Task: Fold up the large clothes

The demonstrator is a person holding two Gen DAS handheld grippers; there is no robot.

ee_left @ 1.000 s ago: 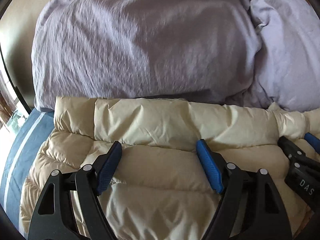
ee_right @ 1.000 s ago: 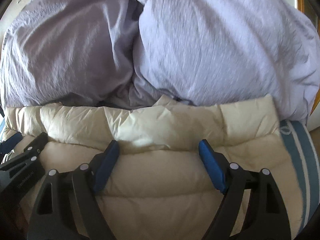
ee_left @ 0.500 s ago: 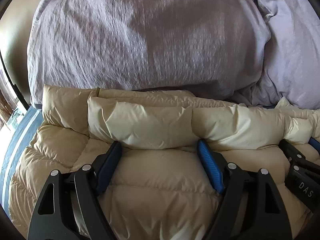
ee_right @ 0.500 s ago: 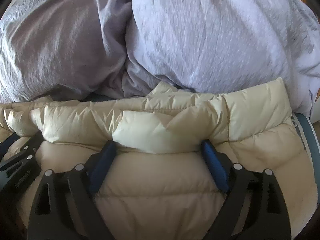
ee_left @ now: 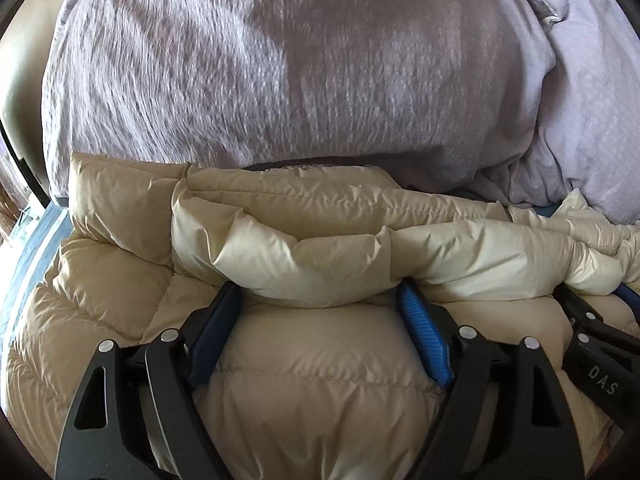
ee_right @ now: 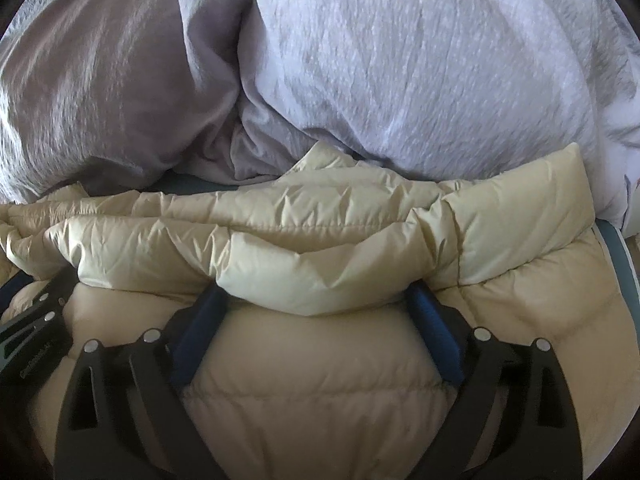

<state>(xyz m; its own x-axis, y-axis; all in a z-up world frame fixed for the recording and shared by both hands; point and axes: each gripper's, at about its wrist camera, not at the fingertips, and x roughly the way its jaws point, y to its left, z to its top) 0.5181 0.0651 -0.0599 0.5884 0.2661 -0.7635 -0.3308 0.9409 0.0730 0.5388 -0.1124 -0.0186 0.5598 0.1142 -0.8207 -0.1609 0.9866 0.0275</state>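
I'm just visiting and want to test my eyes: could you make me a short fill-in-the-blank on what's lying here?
1. The puffy garment under both tools is ____ in colour.
2. Beyond it lie ____ pillows.
3. The pads on each tool are ____.
4. In the left view the other tool shows at the ____ edge.

Missing words: beige; lilac; blue; right

Puffy cream quilted down jacket (ee_left: 320, 380) fills the lower frame, its top edge rolled over in a fold
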